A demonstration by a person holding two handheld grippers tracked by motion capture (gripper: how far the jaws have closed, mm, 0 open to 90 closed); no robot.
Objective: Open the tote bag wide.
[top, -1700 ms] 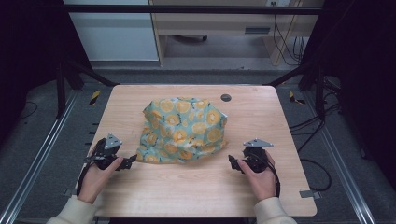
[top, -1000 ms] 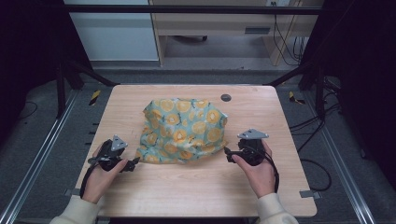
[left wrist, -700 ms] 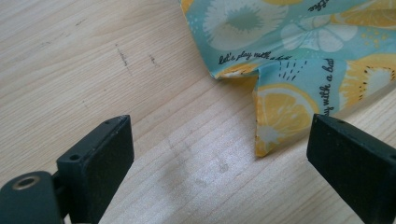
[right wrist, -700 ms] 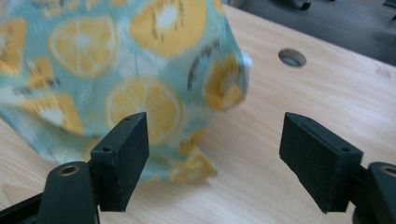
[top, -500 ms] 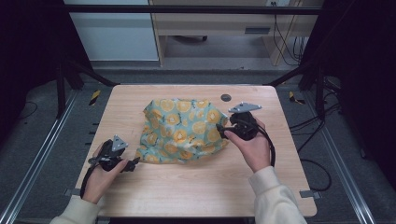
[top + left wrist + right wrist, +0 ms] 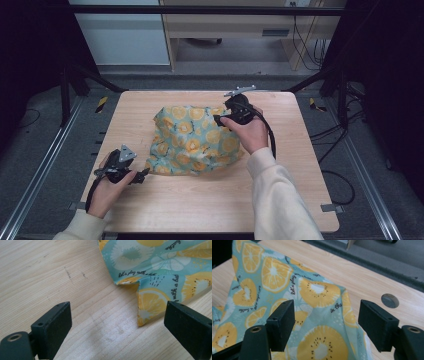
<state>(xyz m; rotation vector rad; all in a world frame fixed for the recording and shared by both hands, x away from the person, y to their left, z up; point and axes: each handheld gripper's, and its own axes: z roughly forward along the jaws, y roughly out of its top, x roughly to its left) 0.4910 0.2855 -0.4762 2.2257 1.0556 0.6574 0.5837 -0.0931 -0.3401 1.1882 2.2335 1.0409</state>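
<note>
Plainly, the cloth (image 6: 192,140) lies rumpled at the middle of the desk (image 6: 210,205), a thin printed fabric that looks light, limp and prone to sliding or bunching, so I judge it best taken by a corner or hem, not the middle. Near its front-left corner (image 6: 143,317), the left hand-held gripper (image 6: 141,176) rests low on the wood, jaws wide apart and empty. Over the far right edge, the right hand-held gripper (image 6: 220,120) hovers, jaws likewise spread, straddling a raised fold (image 6: 324,302) without pinching it
</note>
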